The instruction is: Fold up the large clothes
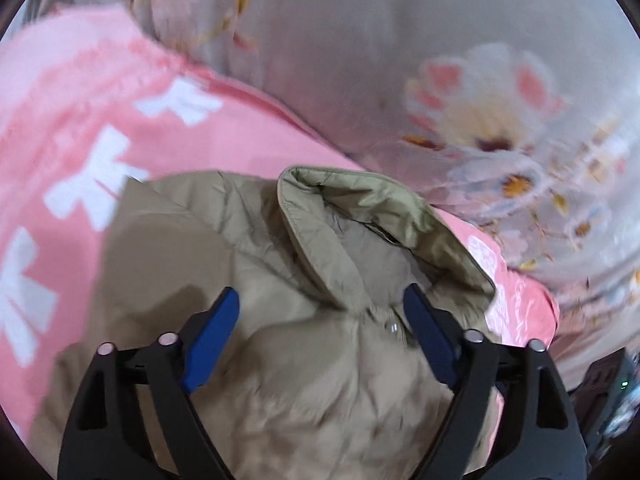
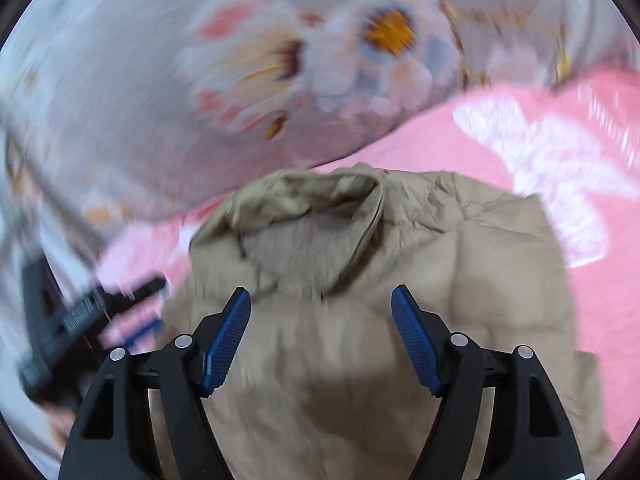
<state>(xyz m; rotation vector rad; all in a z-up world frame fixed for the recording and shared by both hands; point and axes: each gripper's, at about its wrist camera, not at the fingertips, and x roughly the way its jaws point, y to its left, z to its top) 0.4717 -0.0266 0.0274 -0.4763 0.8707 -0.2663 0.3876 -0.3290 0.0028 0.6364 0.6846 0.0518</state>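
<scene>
A tan padded jacket lies on a pink blanket, its stand-up collar pointing away from me. My left gripper is open and empty, hovering over the jacket just below the collar. In the right wrist view the same jacket and collar show, and my right gripper is open and empty above the jacket near the collar. The left gripper also shows in the right wrist view, blurred, at the jacket's left edge.
The pink blanket has white bow prints. A grey floral bedsheet lies beyond the jacket and also shows in the right wrist view. A dark object sits at the lower right edge of the left wrist view.
</scene>
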